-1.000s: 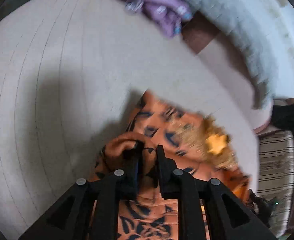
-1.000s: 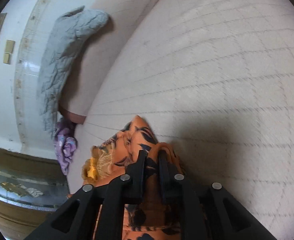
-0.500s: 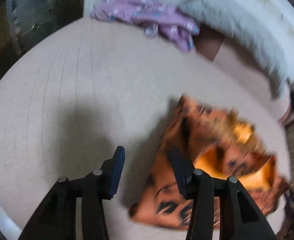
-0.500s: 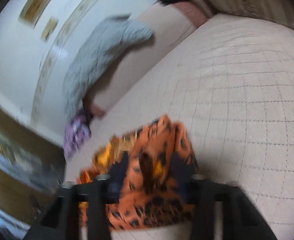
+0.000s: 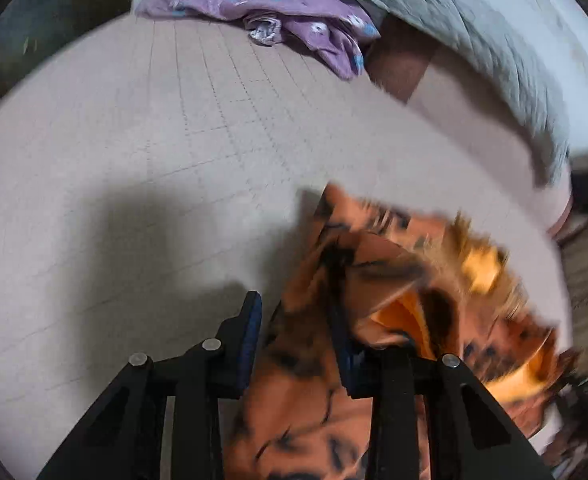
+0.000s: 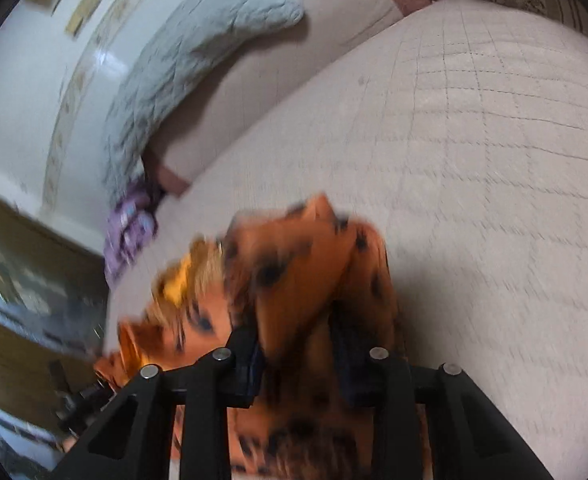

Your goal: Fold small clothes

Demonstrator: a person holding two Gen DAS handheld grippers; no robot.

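An orange garment with dark blotches (image 5: 378,280) lies bunched on the pale quilted bed (image 5: 134,160), blurred by motion. My left gripper (image 5: 296,320) is open, its jaws standing wide apart over the garment's left edge, with cloth between them but not pinched. In the right wrist view the same garment (image 6: 294,264) lies under and ahead of my right gripper (image 6: 296,340), which is open with cloth lying between its jaws.
A purple flowered garment (image 5: 278,8) lies crumpled at the bed's far edge, also seen in the right wrist view (image 6: 128,228). A grey quilted blanket (image 5: 474,40) hangs along the white wall. The bed's edge and dark floor lie at the right.
Both grippers were shut on the orange garment a second ago; both have opened and let it go. The garment has dropped onto the bed and both grippers have shifted over it.
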